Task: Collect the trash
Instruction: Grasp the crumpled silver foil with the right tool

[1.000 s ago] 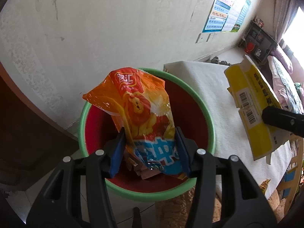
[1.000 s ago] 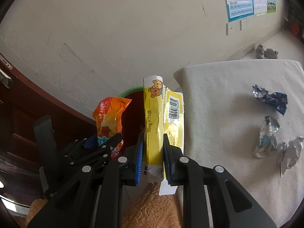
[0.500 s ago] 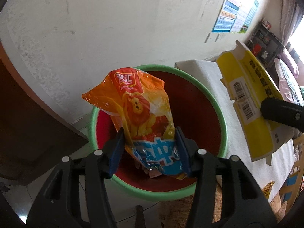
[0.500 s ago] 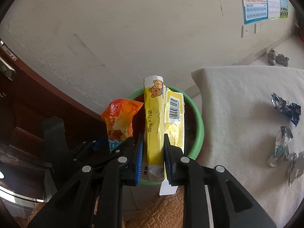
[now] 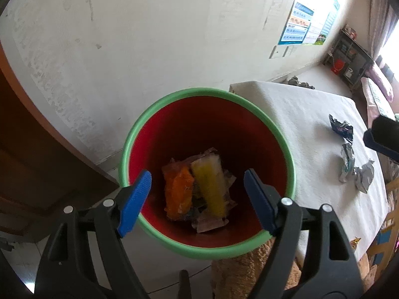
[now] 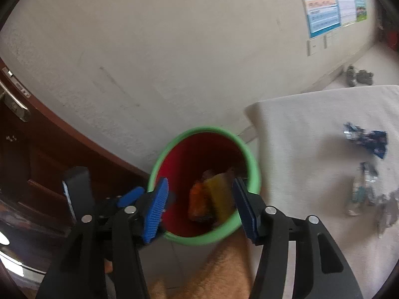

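A red bin with a green rim [image 5: 174,98] [image 6: 251,159] stands on the floor by the wall. An orange snack bag [image 5: 178,191] [image 6: 197,203] and a yellow box [image 5: 209,186] [image 6: 220,194] lie inside it on other scraps. My left gripper [image 5: 197,199] is open and empty above the bin's near side. My right gripper [image 6: 199,206] is open and empty above the bin too. Crumpled foil wrappers [image 5: 349,159] [image 6: 366,189] and a blue wrapper [image 5: 341,129] [image 6: 366,139] lie on the white-covered table [image 5: 299,114] [image 6: 299,134].
A brown wooden door [image 6: 25,154] stands left of the bin. A white wall rises behind. A tan furry surface [image 5: 244,269] sits below the bin's near edge. A poster [image 5: 299,25] hangs on the wall; shelves stand at the far right.
Both grippers opened. The orange bag and the yellow box dropped from the jaws into the bin. The right gripper moved over the bin.
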`<state>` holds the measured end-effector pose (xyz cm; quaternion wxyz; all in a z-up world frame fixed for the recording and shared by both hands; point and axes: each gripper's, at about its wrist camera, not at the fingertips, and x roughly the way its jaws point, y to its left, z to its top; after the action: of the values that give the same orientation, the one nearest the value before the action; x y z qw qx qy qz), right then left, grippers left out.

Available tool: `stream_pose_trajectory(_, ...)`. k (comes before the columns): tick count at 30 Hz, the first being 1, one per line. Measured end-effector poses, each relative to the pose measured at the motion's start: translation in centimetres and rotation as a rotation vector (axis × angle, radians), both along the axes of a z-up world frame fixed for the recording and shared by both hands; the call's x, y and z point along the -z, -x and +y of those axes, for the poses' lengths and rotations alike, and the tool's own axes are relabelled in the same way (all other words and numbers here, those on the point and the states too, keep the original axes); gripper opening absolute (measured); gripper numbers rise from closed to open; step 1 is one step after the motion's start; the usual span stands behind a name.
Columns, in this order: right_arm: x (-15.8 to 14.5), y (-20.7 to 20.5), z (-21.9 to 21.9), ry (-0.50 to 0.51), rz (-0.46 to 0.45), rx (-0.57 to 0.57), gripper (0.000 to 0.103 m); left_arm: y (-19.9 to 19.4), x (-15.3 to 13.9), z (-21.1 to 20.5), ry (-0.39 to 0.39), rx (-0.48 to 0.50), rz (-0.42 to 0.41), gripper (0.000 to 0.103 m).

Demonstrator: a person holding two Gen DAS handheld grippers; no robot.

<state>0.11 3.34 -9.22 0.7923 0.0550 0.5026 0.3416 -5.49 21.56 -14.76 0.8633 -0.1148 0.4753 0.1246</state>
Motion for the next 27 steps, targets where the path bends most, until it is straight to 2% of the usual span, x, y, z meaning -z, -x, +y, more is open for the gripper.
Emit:
stream_pose_trajectory(6, 1.8, -2.1, -8.2, 0.114, -0.038, 0.209, 0.060, -0.2, -0.4, -1.1, -0.006, 0.034, 0.000, 0.074)
stream_pose_trajectory(12, 5.2, -4.6, -19.1, 0.211, 0.028, 0.503, 0.060, -0.6, -0.9, -2.8, -0.023, 0.078, -0.011, 0.074)
stream_pose_trajectory(14, 6.7, -5.3, -21.5, 0.225, 0.077, 0.565, 0.061, -0.9, -1.1, -3.6, -0.023, 0.091, -0.012, 0.074)
stream_pose_trajectory(18, 9.7, -6.5, -23.1, 0.269, 0.144, 0.578, 0.062, -1.5, -1.4, -6.3, 0.002, 0.147, -0.008, 0.074)
stream_pose_trajectory(22, 12.3, -6.8, -23.1, 0.298, 0.181, 0.524, 0.058, -1.7, -2.0, -11.9, 0.034, 0.364, -0.026, 0.074)
stream_pose_trajectory(24, 12.2, -6.4, -23.3, 0.285, 0.154, 0.506, 0.052, -1.4, -1.8, -15.1, 0.061, 0.502, -0.009, 0.074)
stream_pose_trajectory(25, 11.8, -6.2, -23.6, 0.270, 0.155, 0.500, 0.047, -1.0, -1.5, -17.6, 0.076, 0.606, 0.012, 0.075)
stream_pose_trajectory(27, 10.9, -5.7, -24.5, 0.239, 0.153, 0.504, 0.045, -0.2, -0.9, -20.7, 0.064, 0.738, 0.039, 0.077)
